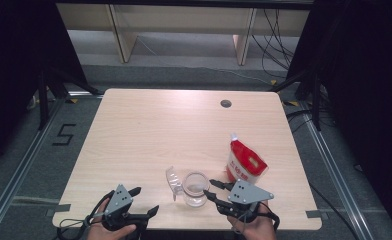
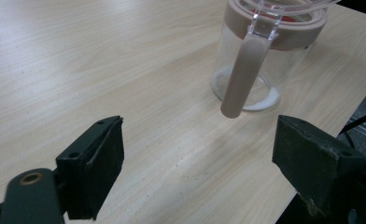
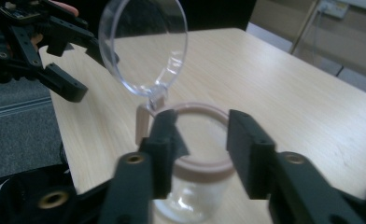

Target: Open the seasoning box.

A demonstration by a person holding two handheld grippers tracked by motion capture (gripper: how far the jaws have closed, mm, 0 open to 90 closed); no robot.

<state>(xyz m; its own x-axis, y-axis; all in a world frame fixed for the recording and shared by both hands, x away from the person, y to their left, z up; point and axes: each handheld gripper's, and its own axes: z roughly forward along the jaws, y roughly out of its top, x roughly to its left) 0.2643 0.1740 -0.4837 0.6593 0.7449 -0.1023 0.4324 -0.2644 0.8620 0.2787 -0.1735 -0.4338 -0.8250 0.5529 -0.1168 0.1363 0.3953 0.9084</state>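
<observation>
1. Clear glass jar stands upright near the front edge of the worktop, between the two hands; its hinged transparent lid is swung open to the left, and its pinkish seal ring rims the open mouth.
2. Right gripper lies just right of the jar, much the nearer of the two. Its jaws point left at the rim, partly open, one on each side of the ring's near edge; whether the pads touch it cannot be told.
3. Left gripper sits well to the near left, jaws spread wide with nothing between them, the jar lying ahead of them.
4. Red-and-white pouch stands to the jar's far right.
5. Judgement: any next grasp on the rim falls to the right hand.
</observation>
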